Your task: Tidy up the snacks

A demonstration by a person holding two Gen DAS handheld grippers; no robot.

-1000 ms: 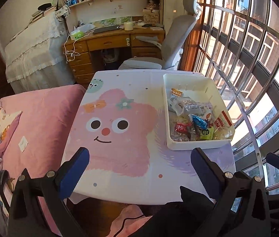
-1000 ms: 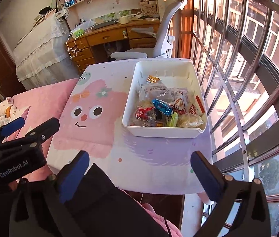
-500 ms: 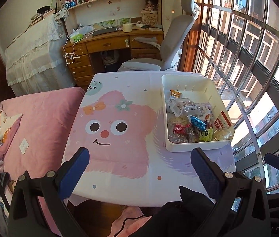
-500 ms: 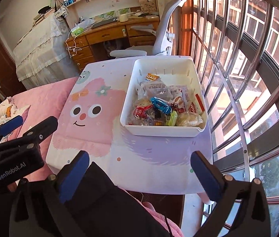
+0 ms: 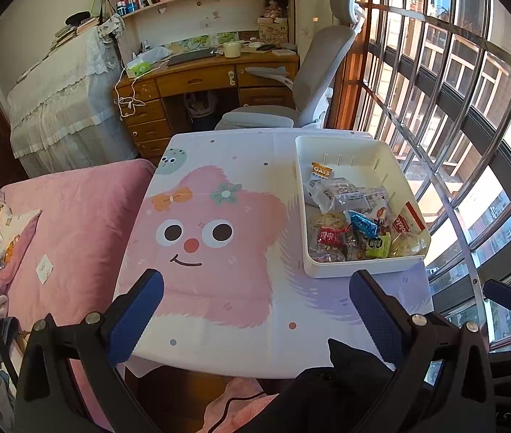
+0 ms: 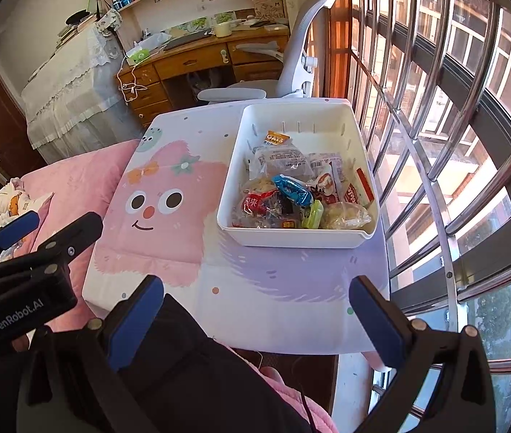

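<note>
both tongs spread and empty, left gripper point(image 6: 13, 231) sideways only in the right view, white bin point(image 6: 360, 151) of snacks point(image 6: 291, 187) beyond

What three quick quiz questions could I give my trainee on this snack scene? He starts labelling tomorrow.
1. True or false: the white bin holds snack packets.
2. Which gripper is nearer the bin: left or right?
3. Fill in: both grippers are ____ and hold nothing.

Key: 1 true. 2 right. 3 open.
</note>
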